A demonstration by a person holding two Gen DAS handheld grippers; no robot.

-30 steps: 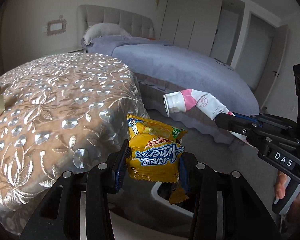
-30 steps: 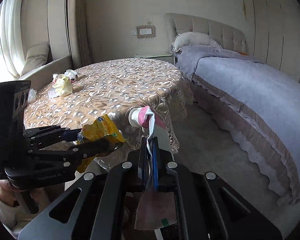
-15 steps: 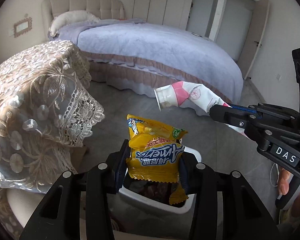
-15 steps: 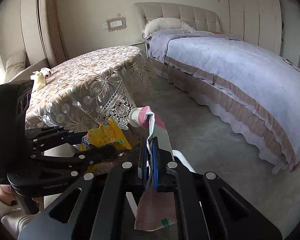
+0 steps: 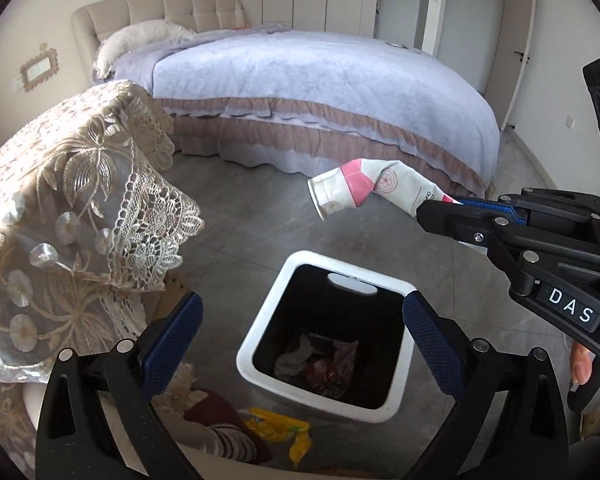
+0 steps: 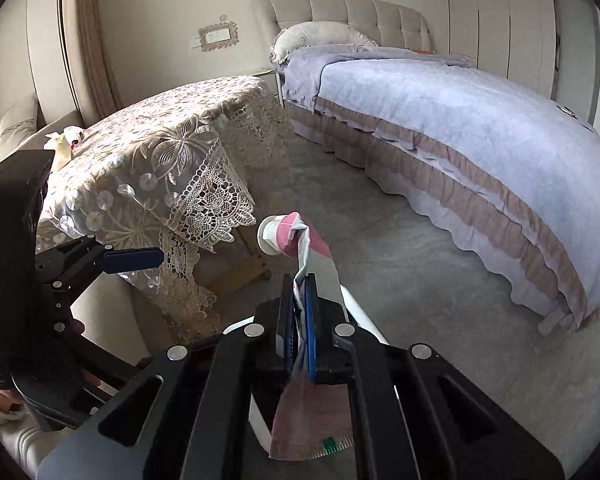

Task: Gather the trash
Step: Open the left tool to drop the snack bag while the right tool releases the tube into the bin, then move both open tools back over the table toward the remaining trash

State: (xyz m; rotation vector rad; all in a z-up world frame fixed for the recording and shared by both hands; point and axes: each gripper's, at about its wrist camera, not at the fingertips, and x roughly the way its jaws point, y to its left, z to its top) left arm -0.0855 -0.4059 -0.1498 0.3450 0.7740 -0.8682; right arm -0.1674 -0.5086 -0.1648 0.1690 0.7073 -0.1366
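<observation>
My left gripper [image 5: 300, 332] is open and empty, right above a white square trash bin [image 5: 396, 408] with scraps at its bottom. The yellow snack bag [image 5: 278, 428] lies on the floor just outside the bin's near edge. My right gripper [image 6: 299, 312] is shut on a squeezed pink-and-white tube [image 6: 286, 236], held in the air. In the left wrist view the tube [image 5: 364, 192] hangs above and behind the bin, with the right gripper's fingers [image 5: 460, 216] clamped on its flat end. The bin's rim [image 6: 360, 308] shows just below the right gripper.
A table with a lace cloth [image 5: 60, 200] stands left of the bin, with crumpled wrappers [image 6: 62, 142] on its far side. A large bed with a lilac cover [image 5: 320, 80] lies beyond. Grey floor [image 6: 400, 240] runs between the table and the bed.
Both grippers swung from the table down over the bin. My left gripper opened and let go of the yellow snack bag, which now lies beside the bin. The right keeps the tube.
</observation>
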